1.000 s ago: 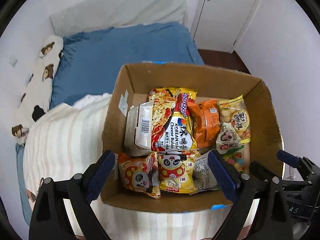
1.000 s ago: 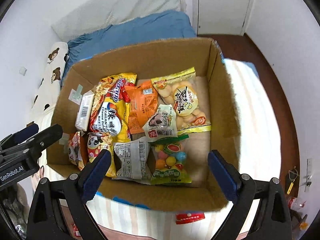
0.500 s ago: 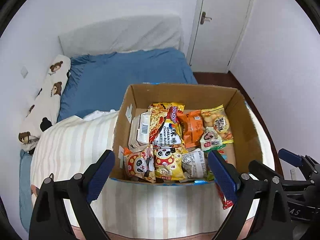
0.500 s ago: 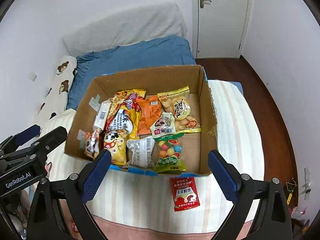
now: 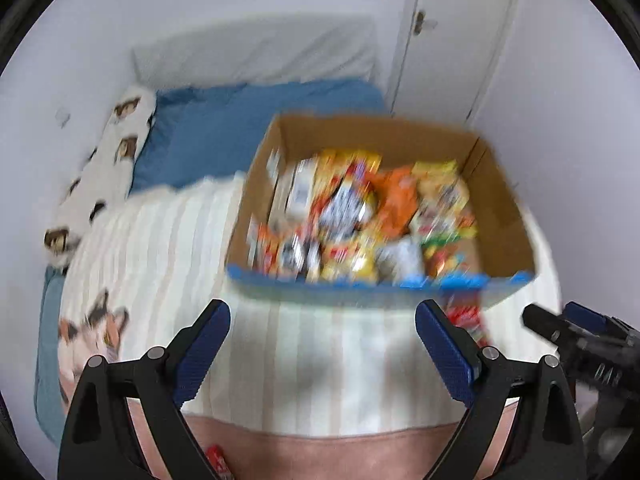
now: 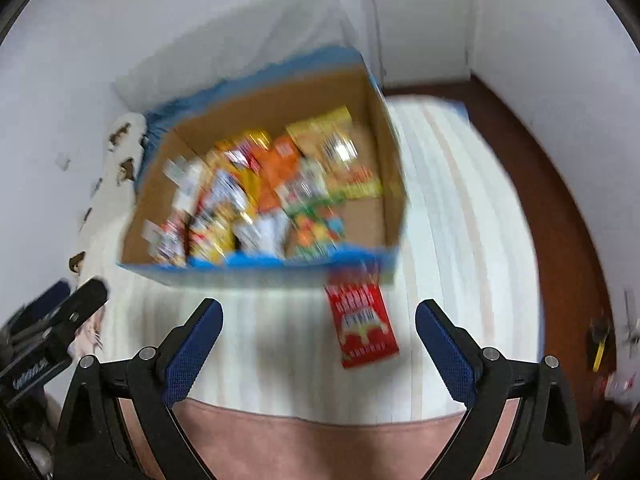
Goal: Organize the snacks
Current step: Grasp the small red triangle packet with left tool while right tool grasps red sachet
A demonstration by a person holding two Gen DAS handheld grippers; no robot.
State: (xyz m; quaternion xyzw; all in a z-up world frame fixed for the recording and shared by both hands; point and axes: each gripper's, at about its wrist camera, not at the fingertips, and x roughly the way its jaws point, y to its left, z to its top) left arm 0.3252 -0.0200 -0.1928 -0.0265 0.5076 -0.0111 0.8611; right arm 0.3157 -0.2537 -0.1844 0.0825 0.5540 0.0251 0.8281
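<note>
**Loose red packet lay outside the box, both claws empty**

The left claw (image 5: 322,344) stood spread wide with nothing between its blue pads, hanging over the striped blanket (image 5: 168,248) on the bed. Ahead of it sat the cardboard box (image 5: 504,216), packed with snack packets (image 5: 360,216) that the blur made hard to tell apart. Just in front of the box's near wall, toward its right corner, a red packet (image 6: 362,322) lay flat on the blanket, its upper edge close against the box or touching it; which, the blur did not show. The right claw (image 6: 318,340) was likewise released and gripping nothing. The red packet lay ahead of this claw and between the lines of its two fingers, nearer the right finger.

The likely trouble was the soft bedding: a flat, slippery packet on a yielding blanket could slide away or get pinched together with the fabric if the right claw came down on it. The box wall beside it left little room for a finger on the far side, so a careless approach could nudge the box. A second red packet (image 5: 218,458) peeked out at the bottom of the left view and could be overlooked.
</note>
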